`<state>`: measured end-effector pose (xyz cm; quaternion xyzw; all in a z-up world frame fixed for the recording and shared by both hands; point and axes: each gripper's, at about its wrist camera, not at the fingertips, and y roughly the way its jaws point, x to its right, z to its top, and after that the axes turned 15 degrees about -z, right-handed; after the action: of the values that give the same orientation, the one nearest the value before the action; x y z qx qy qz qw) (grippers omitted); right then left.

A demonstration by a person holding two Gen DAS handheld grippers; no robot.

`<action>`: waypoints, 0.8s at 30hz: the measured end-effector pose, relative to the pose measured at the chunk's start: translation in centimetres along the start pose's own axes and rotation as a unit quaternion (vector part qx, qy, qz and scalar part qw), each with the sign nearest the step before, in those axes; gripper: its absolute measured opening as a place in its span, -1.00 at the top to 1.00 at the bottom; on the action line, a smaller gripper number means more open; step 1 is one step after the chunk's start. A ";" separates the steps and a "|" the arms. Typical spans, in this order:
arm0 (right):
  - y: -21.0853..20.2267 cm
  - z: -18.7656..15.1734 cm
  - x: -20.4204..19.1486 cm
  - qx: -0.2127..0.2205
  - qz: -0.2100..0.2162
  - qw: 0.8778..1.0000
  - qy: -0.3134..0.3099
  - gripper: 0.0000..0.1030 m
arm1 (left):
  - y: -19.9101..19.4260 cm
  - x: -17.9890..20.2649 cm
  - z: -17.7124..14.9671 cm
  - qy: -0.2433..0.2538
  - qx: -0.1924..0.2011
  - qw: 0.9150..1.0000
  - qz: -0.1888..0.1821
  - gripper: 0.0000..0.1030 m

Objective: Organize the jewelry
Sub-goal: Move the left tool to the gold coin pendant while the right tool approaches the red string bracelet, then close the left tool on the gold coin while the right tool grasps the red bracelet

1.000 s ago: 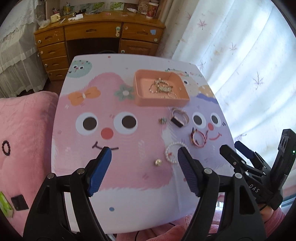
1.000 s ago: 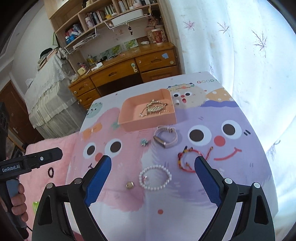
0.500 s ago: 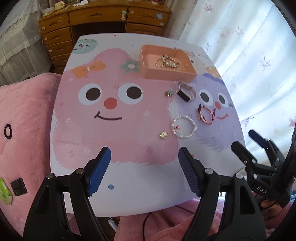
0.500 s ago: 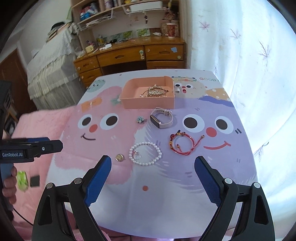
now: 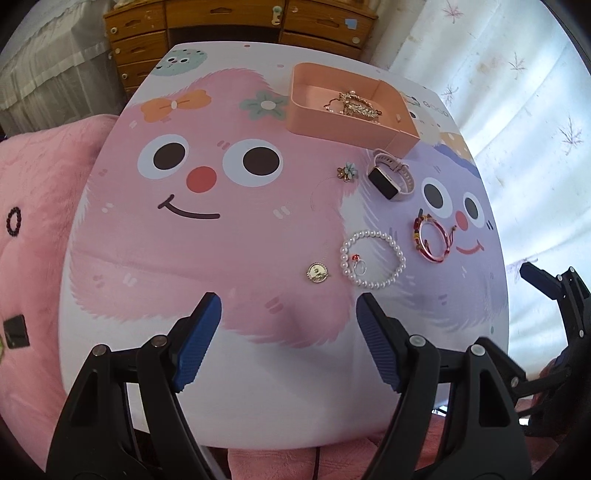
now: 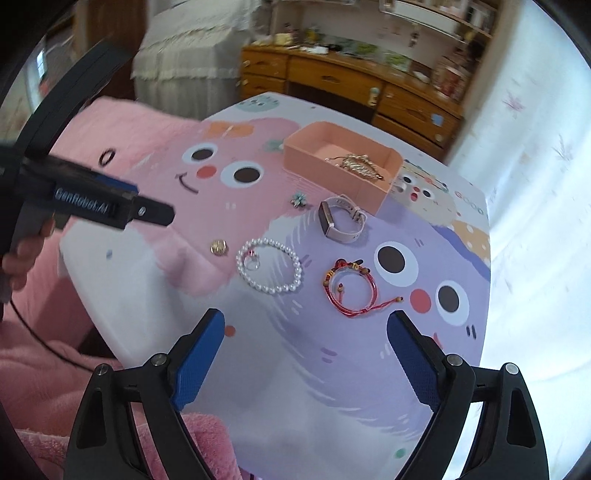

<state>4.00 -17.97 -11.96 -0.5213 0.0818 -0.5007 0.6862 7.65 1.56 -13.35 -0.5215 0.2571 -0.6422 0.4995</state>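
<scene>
An orange tray (image 5: 306, 122) (image 6: 314, 158) with gold jewelry (image 5: 354, 103) in it stands at the table's far side. In front of it lie a flower brooch (image 5: 348, 172), a pink watch (image 5: 391, 177) (image 6: 341, 219), a red cord bracelet (image 5: 430, 236) (image 6: 349, 286), a pearl bracelet (image 5: 373, 258) (image 6: 269, 269) with a small ring inside, and a gold pendant (image 5: 317, 273) (image 6: 218, 246). My left gripper (image 5: 288, 347) is open and empty above the table's near edge. My right gripper (image 6: 304, 360) is open and empty, near the red bracelet.
The table (image 5: 184, 258) has a cartoon-face print. A pink blanket (image 5: 33, 192) lies to its left. A wooden desk with drawers (image 5: 229, 26) stands behind, white curtains (image 5: 517, 92) to the right. The other gripper shows at the right edge (image 5: 554, 291) and at left (image 6: 92, 199).
Both grippers have drawn nearer and lower over the table. The right view has swung round toward the left. All the jewelry lies where it was.
</scene>
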 end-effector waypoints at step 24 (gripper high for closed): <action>12.2 -1.4 3.3 0.017 0.095 0.994 -0.043 0.20 | 9.2 0.8 -1.2 -0.026 0.060 0.995 0.075 0.04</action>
<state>12.04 -22.00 -20.92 -0.5203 0.0926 -0.4120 0.7422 10.05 -2.81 -21.23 -0.4865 0.2432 -0.6036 0.5829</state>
